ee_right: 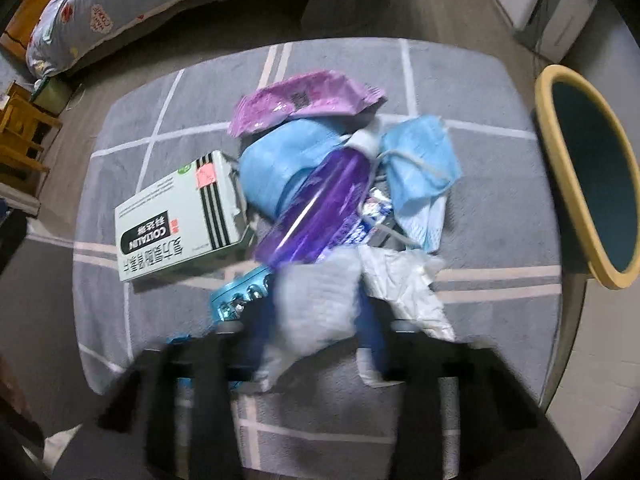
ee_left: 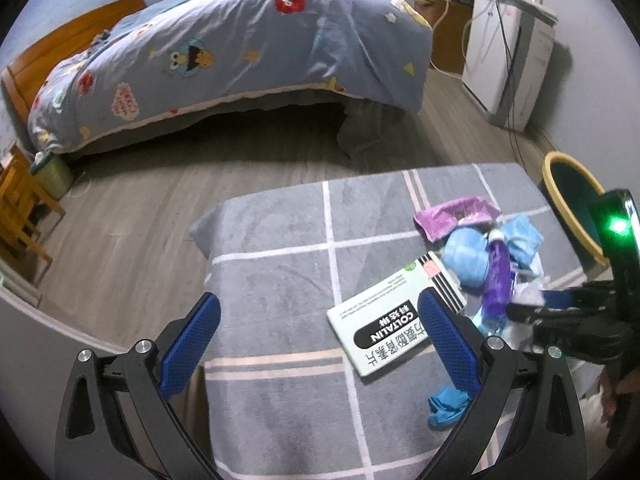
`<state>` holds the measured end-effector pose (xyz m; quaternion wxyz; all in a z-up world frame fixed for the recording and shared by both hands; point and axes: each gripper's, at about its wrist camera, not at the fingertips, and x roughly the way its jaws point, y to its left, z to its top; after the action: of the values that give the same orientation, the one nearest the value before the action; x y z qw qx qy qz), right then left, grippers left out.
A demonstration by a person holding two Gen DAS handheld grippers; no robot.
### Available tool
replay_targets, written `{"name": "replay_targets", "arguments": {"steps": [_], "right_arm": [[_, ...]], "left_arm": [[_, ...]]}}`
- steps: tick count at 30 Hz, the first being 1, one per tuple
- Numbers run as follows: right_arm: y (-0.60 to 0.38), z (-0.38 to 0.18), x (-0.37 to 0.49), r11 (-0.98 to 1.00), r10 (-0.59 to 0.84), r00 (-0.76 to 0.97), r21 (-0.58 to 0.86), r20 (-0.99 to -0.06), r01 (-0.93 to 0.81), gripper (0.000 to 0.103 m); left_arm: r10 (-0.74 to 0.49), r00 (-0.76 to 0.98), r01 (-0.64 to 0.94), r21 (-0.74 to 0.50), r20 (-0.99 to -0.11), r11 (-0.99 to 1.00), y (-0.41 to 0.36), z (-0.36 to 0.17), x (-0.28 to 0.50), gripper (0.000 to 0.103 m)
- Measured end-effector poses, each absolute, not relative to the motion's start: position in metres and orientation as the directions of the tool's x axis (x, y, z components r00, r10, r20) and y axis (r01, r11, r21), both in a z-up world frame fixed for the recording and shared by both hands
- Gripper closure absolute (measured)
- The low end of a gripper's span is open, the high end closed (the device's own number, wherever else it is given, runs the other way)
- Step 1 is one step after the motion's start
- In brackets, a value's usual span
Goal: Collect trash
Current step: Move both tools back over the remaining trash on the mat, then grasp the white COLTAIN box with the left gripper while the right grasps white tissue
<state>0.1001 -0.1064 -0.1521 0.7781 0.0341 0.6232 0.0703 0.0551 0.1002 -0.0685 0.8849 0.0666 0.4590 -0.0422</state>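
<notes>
1. Two claws over a tabletop (ee_right: 480, 100) with a grey checked cloth, trash piled toward its right side.
2. Left claw (ee_left: 318, 300): spread wide, nothing in it, hanging over bare cloth. Right-hand finger (ee_left: 444, 332) just over the corner of the medicine box (ee_left: 384, 328).
3. Right claw (ee_right: 316, 304): pretty blurry, but narrowed down and looks pinched on a white tissue wad (ee_right: 320, 280) at the near edge of the pile. Same story from the left wrist camera, with a bit of white right at the fingertips.
4. Rest of the pile:
   - purple bottle (ee_right: 320, 204) lying at a slant in the middle, white cap pointing away
   - blue face mask (ee_right: 420, 160) just right of the bottle
   - another blue bundle (ee_right: 276, 164) on the left, partly under the bottle
   - pink wrapper (ee_right: 304, 104) at the far end
   - crumpled white paper (ee_right: 408, 284) right beside the wad
   - shiny blue blister pack (ee_right: 240, 292) poking out near the box
5. Bin (ee_right: 560, 168) with a yellow rim and dark inside, just off the right edge of the tabletop.
6. Small blue scrap (ee_left: 444, 404) on the cloth, near the left claw's right arm.
7. Bed (ee_left: 240, 60) with a cartoon quilt across the floor behind all that.
</notes>
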Motion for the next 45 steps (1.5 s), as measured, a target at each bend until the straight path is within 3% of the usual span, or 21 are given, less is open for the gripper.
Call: {"name": "replay_targets", "arguments": {"steps": [12,24,33,45], "right_arm": [[-0.131,-0.076,0.118,0.983,0.135,0.359,0.08,-0.924,-0.162,0.081],[-0.158,-0.079,0.142,0.968,0.251,0.368,0.24,-0.895,-0.077,0.081],[-0.165,-0.073,0.146,0.948,0.317,0.372,0.304,-0.872,-0.094,0.081],[-0.181,-0.079,0.156,0.954,0.297,0.361,0.29,-0.884,-0.075,0.081]], "left_arm": [[-0.056,0.472,0.314,0.109,-0.88,0.943,0.061,-0.117,0.069,0.005],[0.039,0.391,0.44,0.224,-0.92,0.87,0.024,-0.174,0.087,0.005],[0.003,0.395,0.423,0.185,-0.919,0.887,0.021,-0.179,0.114,0.005],[-0.082,0.351,0.366,0.056,-0.933,0.929,0.038,-0.183,0.144,0.008]]}}
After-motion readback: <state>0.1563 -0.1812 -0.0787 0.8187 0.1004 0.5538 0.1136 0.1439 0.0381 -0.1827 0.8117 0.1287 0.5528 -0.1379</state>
